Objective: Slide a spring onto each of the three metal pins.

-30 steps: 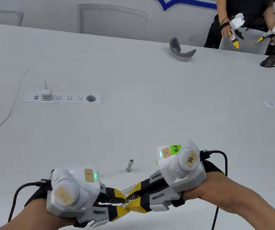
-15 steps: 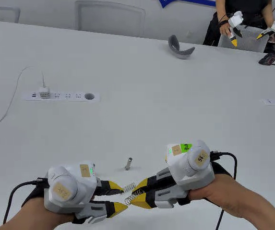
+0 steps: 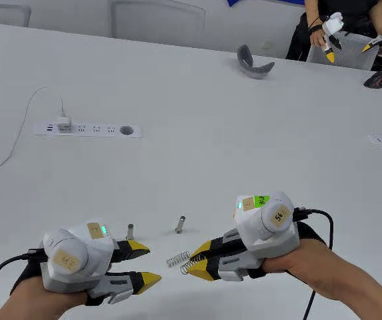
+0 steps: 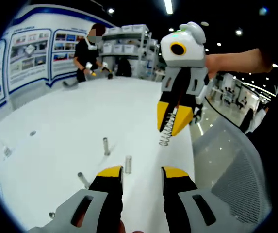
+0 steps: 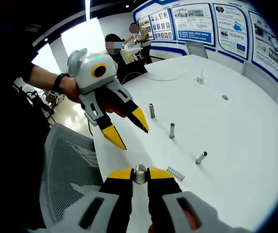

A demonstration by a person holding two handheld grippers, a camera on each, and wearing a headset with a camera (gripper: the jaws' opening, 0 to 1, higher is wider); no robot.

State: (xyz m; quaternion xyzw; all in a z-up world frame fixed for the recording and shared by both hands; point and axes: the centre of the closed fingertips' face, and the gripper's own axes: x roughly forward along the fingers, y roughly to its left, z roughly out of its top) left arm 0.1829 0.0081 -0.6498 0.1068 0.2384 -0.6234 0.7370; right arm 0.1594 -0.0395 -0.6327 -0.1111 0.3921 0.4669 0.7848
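Evidently the left tongs [image 3: 148,264] are held open and empty, a pin [image 3: 130,231] just beyond them; a loose spring [image 3: 177,259] lies between the two tongs. A second spring [image 3: 190,265], clamped in the right tongs [image 3: 199,261], could be flicked away if squeezed askew. Whether the farthest pin [image 5: 152,110] is already sleeved cannot be told.

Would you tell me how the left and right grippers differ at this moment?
The left gripper is open; the right gripper is shut. The left gripper holds nothing; the right gripper clamps a spring. Both have white bodies and yellow jaw tips.
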